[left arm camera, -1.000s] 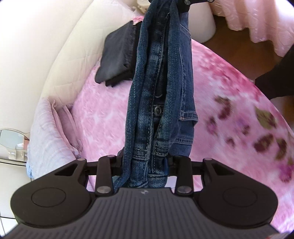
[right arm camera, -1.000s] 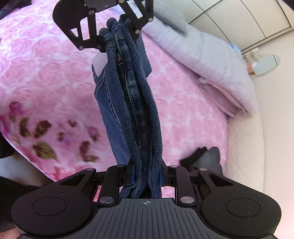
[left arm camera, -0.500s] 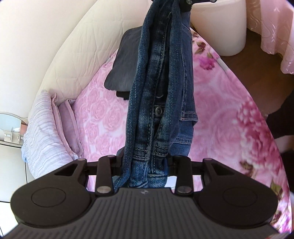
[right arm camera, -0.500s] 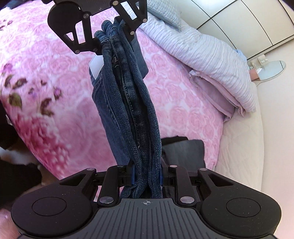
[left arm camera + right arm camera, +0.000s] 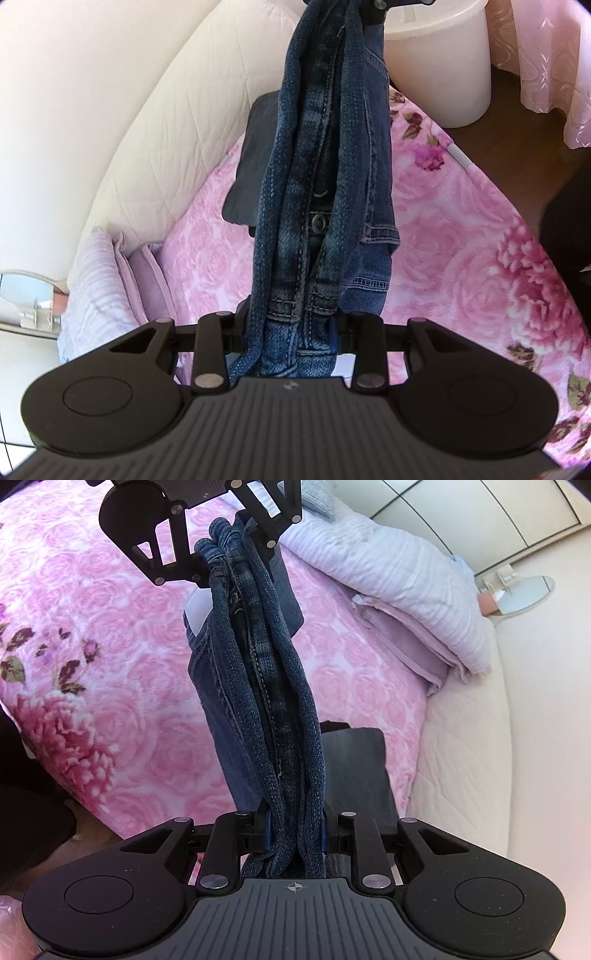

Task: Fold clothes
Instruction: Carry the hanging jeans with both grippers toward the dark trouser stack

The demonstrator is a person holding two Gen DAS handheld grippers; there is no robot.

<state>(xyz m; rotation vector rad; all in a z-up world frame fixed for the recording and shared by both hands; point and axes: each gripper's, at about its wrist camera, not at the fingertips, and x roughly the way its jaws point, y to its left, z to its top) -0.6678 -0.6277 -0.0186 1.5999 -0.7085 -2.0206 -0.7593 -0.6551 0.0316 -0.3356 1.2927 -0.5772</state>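
You have the jeans stretched in the air between both tools, above the pink floral bedspread. Your left gripper has its fingers clamped on one bunched end of the waistband, your right gripper on the other, so the denim hangs gathered and taut, ready to lay flat. A folded dark garment already lies on the bed just beside the cream quilted edge, likely your stacking spot.

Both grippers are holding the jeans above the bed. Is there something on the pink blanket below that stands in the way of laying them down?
Yes. A folded dark garment lies on the pink blanket directly beneath the jeans, near the white padded edge. The left gripper and right gripper are both clamped on the jeans.
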